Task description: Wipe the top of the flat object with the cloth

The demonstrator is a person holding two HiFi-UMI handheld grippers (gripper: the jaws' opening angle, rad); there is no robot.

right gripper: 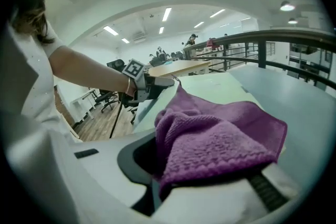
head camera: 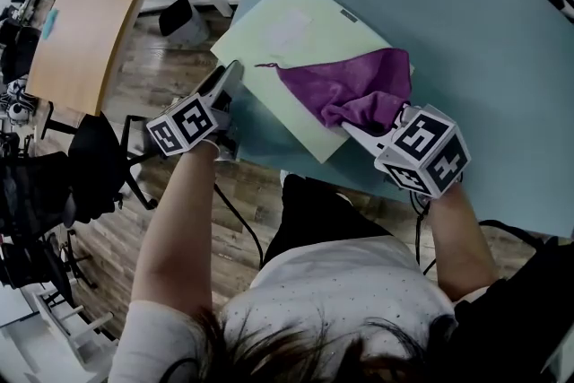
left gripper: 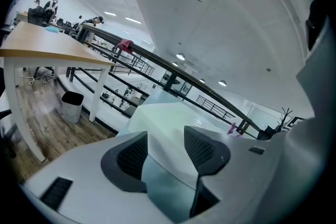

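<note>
A pale green flat board lies on the blue-grey table. A purple cloth is spread over the board's near right part, one thin corner trailing left. My right gripper is shut on the bunched near end of the cloth, low over the board's near right corner. My left gripper sits at the board's left corner. Its jaws stand apart with the board showing between and beyond them; whether the fingers touch it I cannot tell. The right gripper view shows the left gripper at the board's far end.
A wooden table stands to the left over a wood floor, with a waste bin beside its leg. A black office chair is at the near left. The blue-grey table's edge runs close to the person's body.
</note>
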